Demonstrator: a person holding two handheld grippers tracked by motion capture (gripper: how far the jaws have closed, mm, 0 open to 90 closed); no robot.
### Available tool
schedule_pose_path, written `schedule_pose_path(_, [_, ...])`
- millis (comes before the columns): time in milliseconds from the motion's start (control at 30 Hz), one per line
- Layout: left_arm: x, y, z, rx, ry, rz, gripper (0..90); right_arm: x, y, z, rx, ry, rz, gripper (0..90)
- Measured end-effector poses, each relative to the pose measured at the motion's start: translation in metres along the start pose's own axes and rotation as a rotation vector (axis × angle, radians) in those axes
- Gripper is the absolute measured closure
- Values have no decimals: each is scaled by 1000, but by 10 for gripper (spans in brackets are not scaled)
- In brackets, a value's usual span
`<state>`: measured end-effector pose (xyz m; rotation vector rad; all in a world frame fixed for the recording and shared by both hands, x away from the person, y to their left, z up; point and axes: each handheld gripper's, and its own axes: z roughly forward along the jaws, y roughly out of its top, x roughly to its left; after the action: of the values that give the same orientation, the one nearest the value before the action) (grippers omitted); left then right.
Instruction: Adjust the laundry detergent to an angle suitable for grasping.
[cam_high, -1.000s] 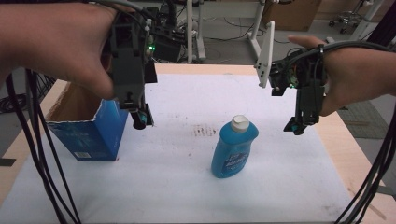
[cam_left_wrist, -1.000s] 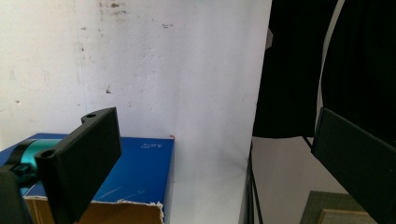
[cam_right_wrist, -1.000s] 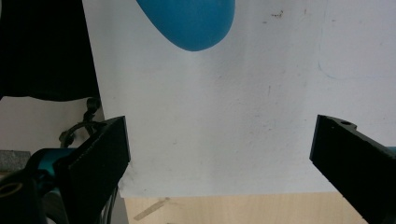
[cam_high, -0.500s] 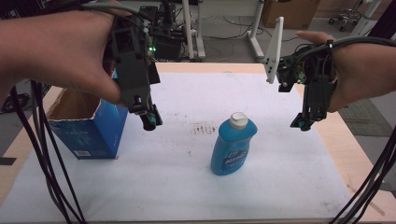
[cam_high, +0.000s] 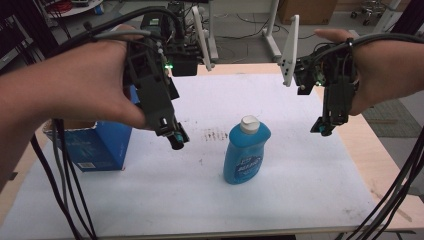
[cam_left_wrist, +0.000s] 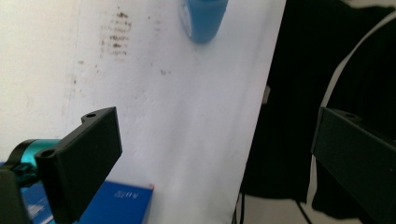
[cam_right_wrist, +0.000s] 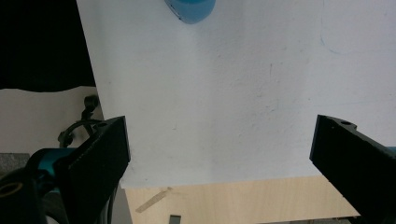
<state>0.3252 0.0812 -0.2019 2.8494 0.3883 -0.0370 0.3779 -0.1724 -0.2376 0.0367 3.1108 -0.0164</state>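
A blue dish-soap bottle (cam_high: 246, 152) with a white cap stands upright on the white sheet (cam_high: 300, 195), near the table's middle. My left gripper (cam_high: 172, 136) hangs above the sheet to the bottle's left, pointing down, apart from it. In the left gripper view its jaws stand wide apart around nothing (cam_left_wrist: 217, 126), and the bottle (cam_left_wrist: 203, 18) shows at the top edge. My right gripper (cam_high: 322, 127) hovers to the bottle's right, over the sheet's right edge. It is also open and empty (cam_right_wrist: 224, 135), with the bottle's base (cam_right_wrist: 189, 10) far ahead.
A blue cardboard box (cam_high: 97, 145) stands at the left edge of the sheet, under my left hand. Dark smudges (cam_high: 215, 134) mark the sheet left of the bottle. Bare wooden table (cam_high: 385, 165) borders the sheet at right. Cables (cam_high: 65, 190) hang at both sides.
My left gripper has moved right and nearer, closing on the bottle's left side. The right gripper has drifted slightly right and up. The bottle and box have stayed put.
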Motion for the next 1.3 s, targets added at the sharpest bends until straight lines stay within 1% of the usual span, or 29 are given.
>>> schedule_pose_path(133, [-1, 5, 10, -61, -11, -39, 17, -1, -1, 0, -4, 0, -2, 40])
schedule_pose_path(267, [-3, 11, 21, -72, -23, -38, 17, 0, -2, 0, 0, 1, 2, 40])
schedule_pose_path(400, [-4, 15, 31, -89, -20, -46, 17, 0, -4, 1, 6, 3, 1, 40])
schedule_pose_path(467, [-4, 17, 37, -92, -13, -53, 17, 0, -5, 2, 5, 2, 1, 40])
schedule_pose_path(600, [-3, 21, 50, -127, -5, -79, 17, 0, -7, 2, 0, 1, 7, 40])
schedule_pose_path(633, [-3, 23, 53, -132, -6, -80, 17, 0, -7, 2, -2, -2, 8, 40])
schedule_pose_path(700, [-4, 26, 59, -135, -9, -76, 17, 0, -7, 1, -3, -2, 6, 40])
schedule_pose_path(800, [-6, 31, 68, -149, -1, -78, 17, 0, -6, 1, -2, -3, 5, 40])
schedule_pose_path(933, [-5, 37, 80, -151, 2, -71, 17, 0, -6, 1, -3, -4, 12, 40])
schedule_pose_path(1000, [-4, 39, 85, -155, 1, -78, 17, -1, -7, 1, -4, -2, 6, 40])
schedule_pose_path(1033, [-4, 40, 87, -159, 3, -82, 17, -1, -7, 1, -4, -2, 11, 40])
schedule_pose_path(1300, [-3, 48, 104, -162, 38, -89, 17, -1, -8, 0, -6, -3, 18, 40])
